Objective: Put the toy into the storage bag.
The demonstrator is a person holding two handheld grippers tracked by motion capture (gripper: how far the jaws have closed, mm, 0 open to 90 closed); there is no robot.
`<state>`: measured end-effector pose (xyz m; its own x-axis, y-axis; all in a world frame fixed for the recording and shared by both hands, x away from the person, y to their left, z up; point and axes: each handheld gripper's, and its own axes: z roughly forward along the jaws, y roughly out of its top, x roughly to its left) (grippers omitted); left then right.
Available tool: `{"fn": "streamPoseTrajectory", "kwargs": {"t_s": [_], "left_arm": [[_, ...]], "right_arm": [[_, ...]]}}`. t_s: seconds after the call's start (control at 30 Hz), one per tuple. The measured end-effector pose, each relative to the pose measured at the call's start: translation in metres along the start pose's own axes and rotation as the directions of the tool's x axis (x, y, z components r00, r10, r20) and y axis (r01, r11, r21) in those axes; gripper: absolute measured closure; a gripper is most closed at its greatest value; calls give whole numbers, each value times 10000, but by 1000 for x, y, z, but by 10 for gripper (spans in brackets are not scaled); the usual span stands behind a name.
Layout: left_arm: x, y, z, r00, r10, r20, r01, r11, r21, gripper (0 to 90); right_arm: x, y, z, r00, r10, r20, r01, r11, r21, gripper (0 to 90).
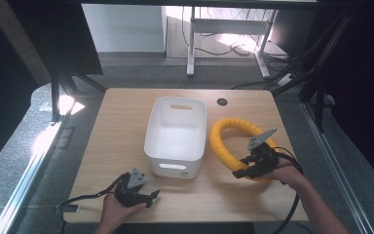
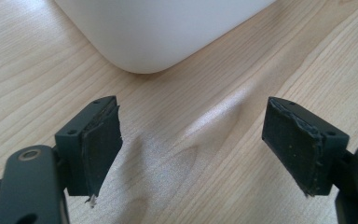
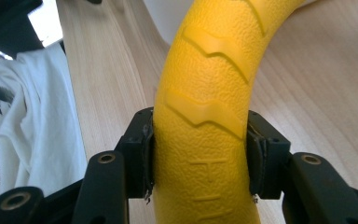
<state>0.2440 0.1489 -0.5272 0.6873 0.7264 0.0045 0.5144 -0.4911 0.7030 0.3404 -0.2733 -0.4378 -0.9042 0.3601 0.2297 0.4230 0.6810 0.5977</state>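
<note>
A yellow ring with a tyre-like tread (image 1: 224, 139) stands tilted on the wooden table, right of the white bin (image 1: 176, 134). My right gripper (image 1: 246, 170) is shut on the ring's near part. In the right gripper view both pads press the ring (image 3: 205, 93) from either side, with the right gripper (image 3: 199, 158) holding it above the table. My left gripper (image 1: 152, 197) rests near the table's front edge, in front of the bin's near left corner. Its jaws stand wide apart with only bare wood between them, as the left gripper (image 2: 196, 154) view shows, and the bin's rounded corner (image 2: 158, 32) lies just ahead.
The bin is empty, with handle slots in its near and far walls. A small dark round cap (image 1: 222, 101) sits in the table's far edge. Cables trail from both grippers over the front edge. A white sleeve (image 3: 32, 121) hangs at the left of the right gripper view.
</note>
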Motion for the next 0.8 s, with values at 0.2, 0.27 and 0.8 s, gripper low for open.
{"fn": "streamPoseTrajectory", "kwargs": {"t_s": [0.2,0.27,0.8], "left_arm": [[0,0,1,10000,18,9,-18,10000,9,197],[0,0,1,10000,19,-2,-19,10000,11,197],[0,0,2,10000,21,3,-21,10000,38,197]], "right_arm": [[-5,0,-13,9997,203,-111,-210,9975,-668,513],[-6,0,-17,9996,277,-114,-286,9956,-894,513],[-16,-3,-43,9979,637,-112,-646,9727,-2227,514]]}}
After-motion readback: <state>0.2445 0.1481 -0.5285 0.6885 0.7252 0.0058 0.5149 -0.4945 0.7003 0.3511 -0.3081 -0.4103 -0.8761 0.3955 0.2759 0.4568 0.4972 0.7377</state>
